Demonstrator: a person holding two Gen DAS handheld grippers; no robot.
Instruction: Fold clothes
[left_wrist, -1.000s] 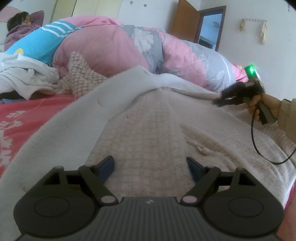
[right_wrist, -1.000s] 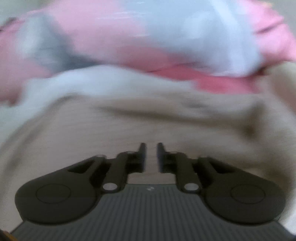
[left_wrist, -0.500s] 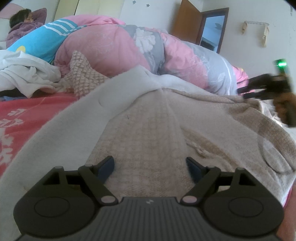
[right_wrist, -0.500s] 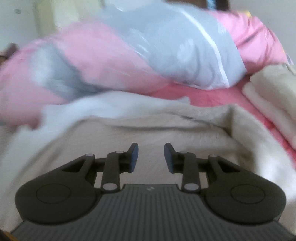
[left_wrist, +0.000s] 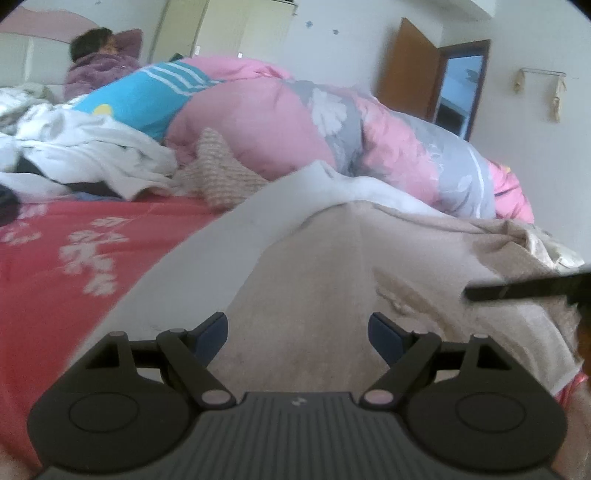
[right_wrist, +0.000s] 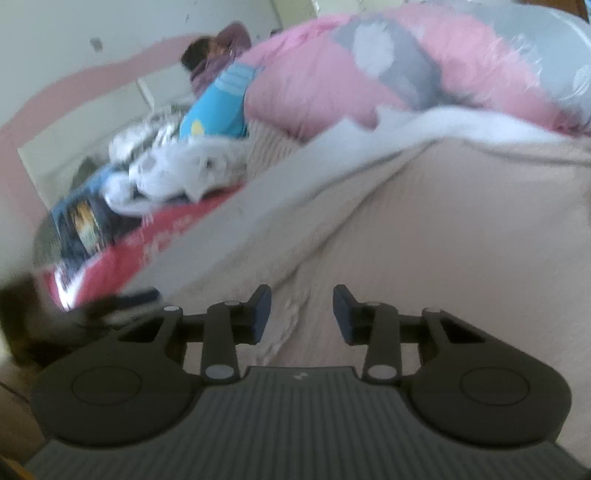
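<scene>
Both claws spread, empty: left claw (left_wrist: 297, 334), right claw (right_wrist: 302, 314). Sweater (left_wrist: 332, 266) lay just below both, long axis toward frame top.

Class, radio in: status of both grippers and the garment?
Left gripper open, empty. Right gripper open, empty. Beige garment spread flat, unfolded. Nothing blocking.

— What carries it all?
— A bed with a red flowered sheet (left_wrist: 48, 266).
— And on it?
— A beige garment (left_wrist: 325, 280); behind it a pink quilt (left_wrist: 266, 125), left of that white laundry (left_wrist: 81, 147).
</scene>
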